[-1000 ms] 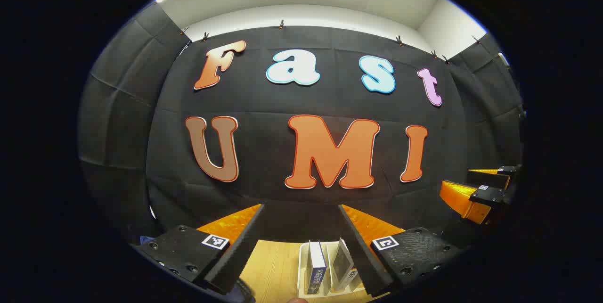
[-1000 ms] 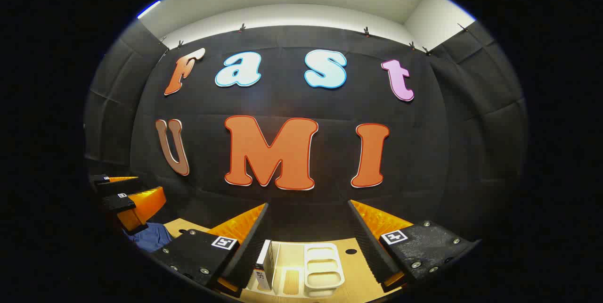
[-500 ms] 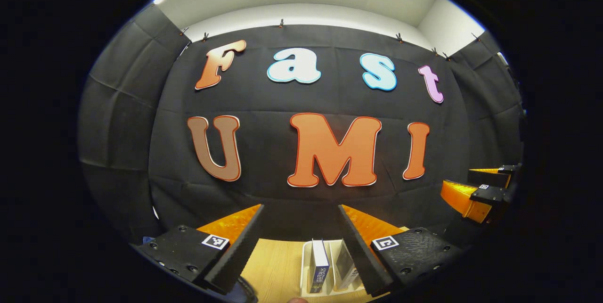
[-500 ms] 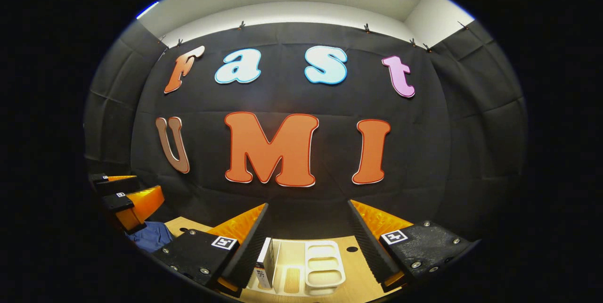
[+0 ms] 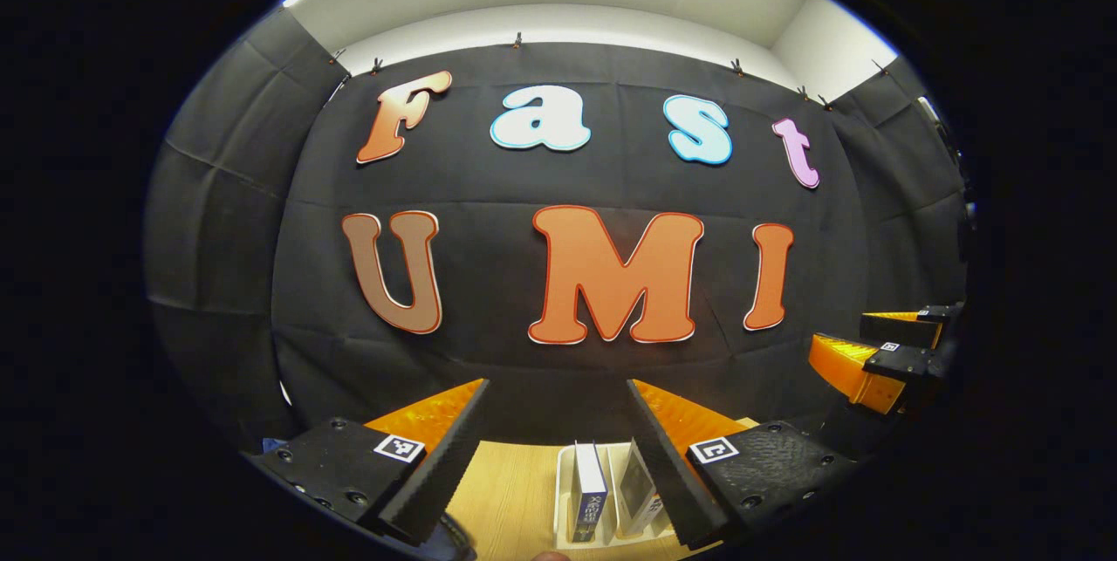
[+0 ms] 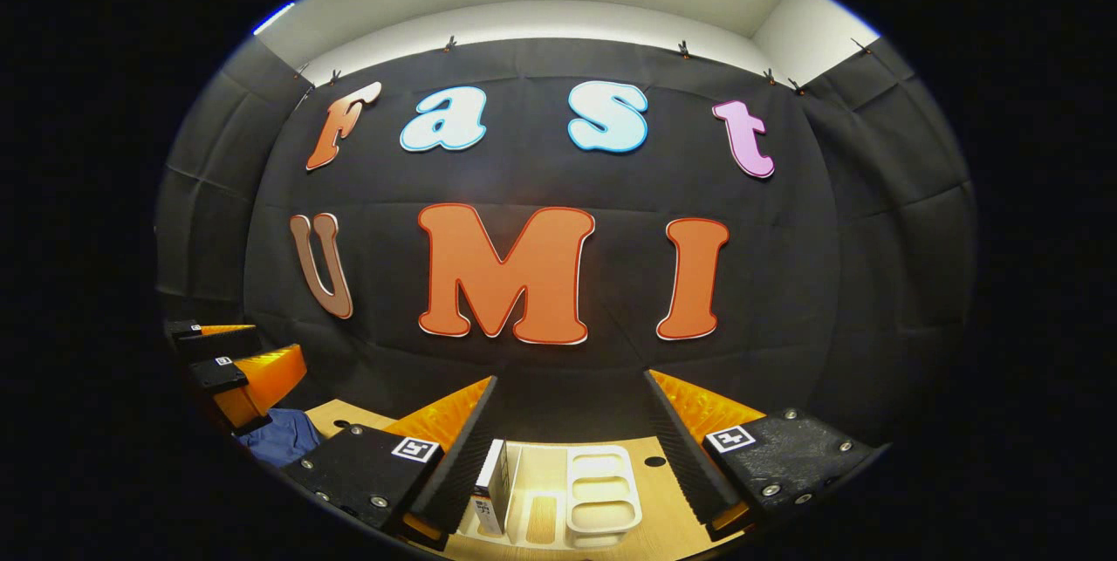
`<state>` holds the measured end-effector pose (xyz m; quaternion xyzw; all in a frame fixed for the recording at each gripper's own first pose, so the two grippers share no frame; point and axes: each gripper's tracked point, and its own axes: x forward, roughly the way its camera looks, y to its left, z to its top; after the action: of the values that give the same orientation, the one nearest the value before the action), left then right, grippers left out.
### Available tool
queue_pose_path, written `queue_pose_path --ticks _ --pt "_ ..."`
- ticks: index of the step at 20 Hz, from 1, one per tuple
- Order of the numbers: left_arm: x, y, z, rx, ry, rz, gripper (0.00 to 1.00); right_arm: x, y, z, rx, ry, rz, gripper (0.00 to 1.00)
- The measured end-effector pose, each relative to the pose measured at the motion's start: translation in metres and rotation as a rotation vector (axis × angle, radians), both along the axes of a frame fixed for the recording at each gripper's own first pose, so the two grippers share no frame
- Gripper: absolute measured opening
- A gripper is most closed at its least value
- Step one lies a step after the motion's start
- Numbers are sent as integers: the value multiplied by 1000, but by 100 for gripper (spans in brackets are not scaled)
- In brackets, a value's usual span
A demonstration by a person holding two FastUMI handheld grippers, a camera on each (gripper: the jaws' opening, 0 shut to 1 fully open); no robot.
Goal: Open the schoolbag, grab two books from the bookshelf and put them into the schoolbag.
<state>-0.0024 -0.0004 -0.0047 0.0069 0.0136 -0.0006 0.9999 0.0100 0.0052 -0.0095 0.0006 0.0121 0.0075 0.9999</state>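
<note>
left tool [image 5: 556, 408]: fingers standing wide apart, gripping nothing; 2 wedge fingers w/ orange ribbed plastic backs and black saw-toothed foam pads; black blocks at the base, each w/ 1 square marker tag and round screws
right tool [image 6: 571, 404]: gaping wide, nothing in it; same build, 2 orange-backed fingers w/ black foam faces. It is also showing far right in the left gripper view [image 5: 873, 356]
bookshelf [image 5: 565, 465]: white plastic rack w/ rounded slots, sitting on the desk, low centre betw. the left tool's fingers; in the right gripper view [image 6: 602, 491] it is lying low betw. the right tool's fingers, 3 rounded slots showing bare
books: 2 standing upright in the rack in the left gripper view – blue book [image 5: 590, 491] w/ white top edge, grey book [image 5: 635, 487] just beside it, leaning a bit
schoolbag [image 6: 281, 437]: soft blue fabric, lying on the desk at lower left in the right gripper view, partly hidden; can't tell if open
desk [image 5: 510, 482]: light wood grain, smooth, flat
</note>
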Motion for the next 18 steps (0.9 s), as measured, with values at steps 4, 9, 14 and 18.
queue_pose_path --ticks 4,9,14,18 --pt "0 -3 -4 -7 19 -18 93 0 1 -2 -5 1 1 95" --pt "1 -3 -1 -6 13 -15 93 -1 1 -5 -15 6 -3 95" --pt "-2 -3 -2 -10 12 -14 93 0 2 -6 -16 5 -6 95" --pt "-3 0 -3 -23 6 -9 94 -1 9 -7 -22 15 4 95"
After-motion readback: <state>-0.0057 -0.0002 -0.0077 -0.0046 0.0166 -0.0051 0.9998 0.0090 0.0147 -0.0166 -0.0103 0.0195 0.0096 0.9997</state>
